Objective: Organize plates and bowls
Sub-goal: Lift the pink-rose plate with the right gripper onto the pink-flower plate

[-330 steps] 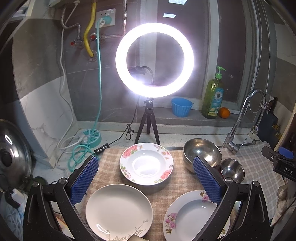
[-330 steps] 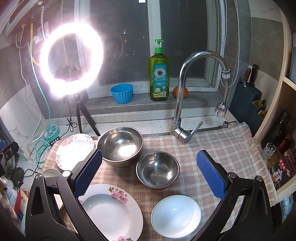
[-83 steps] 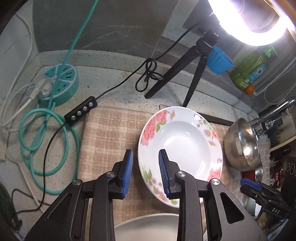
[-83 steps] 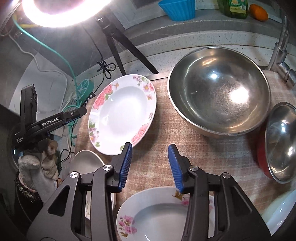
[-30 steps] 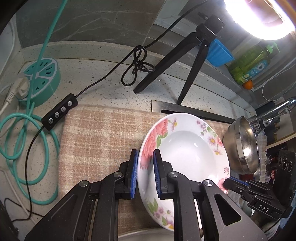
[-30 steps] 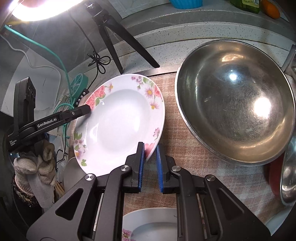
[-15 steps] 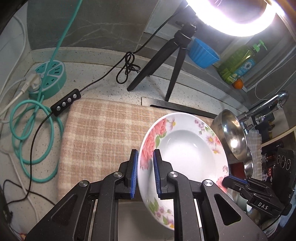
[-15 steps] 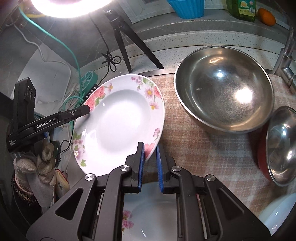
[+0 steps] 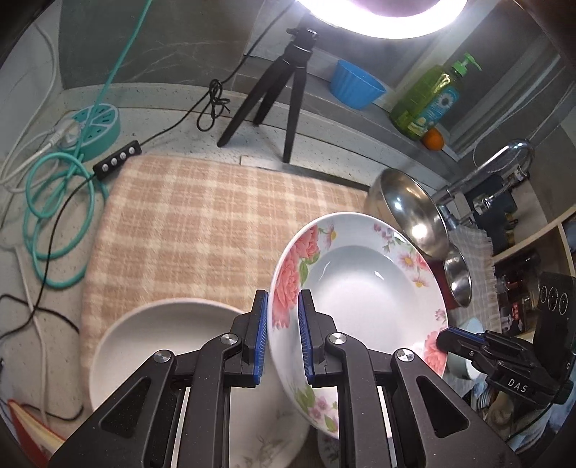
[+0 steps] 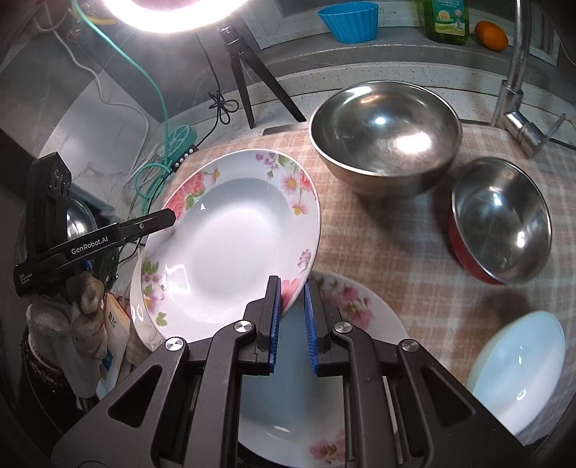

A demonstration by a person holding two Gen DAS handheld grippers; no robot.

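My left gripper [image 9: 282, 331] and my right gripper [image 10: 291, 320] are both shut on opposite rims of a floral deep plate [image 9: 363, 288], also in the right wrist view [image 10: 223, 248]. They hold it tilted in the air above the checked mat [image 9: 201, 223]. Under it lie a plain white plate [image 9: 172, 345] at the front left and a second floral plate [image 10: 345, 306] at the front. A large steel bowl [image 10: 385, 133], a small steel bowl with a red outside [image 10: 500, 219] and a white bowl [image 10: 518, 363] stand to the right.
A ring light on a black tripod [image 9: 284, 93] stands behind the mat. A teal cable coil [image 9: 54, 201] and power strip [image 9: 97, 122] lie at the left. A faucet [image 10: 514, 90], a blue cup [image 9: 354, 84], a soap bottle [image 9: 428, 100] and an orange [image 10: 491, 34] are at the back right.
Both grippers have closed on the floral plate's rims and lifted it off the mat. In the last half second it has come up and nearer, over the two front plates.
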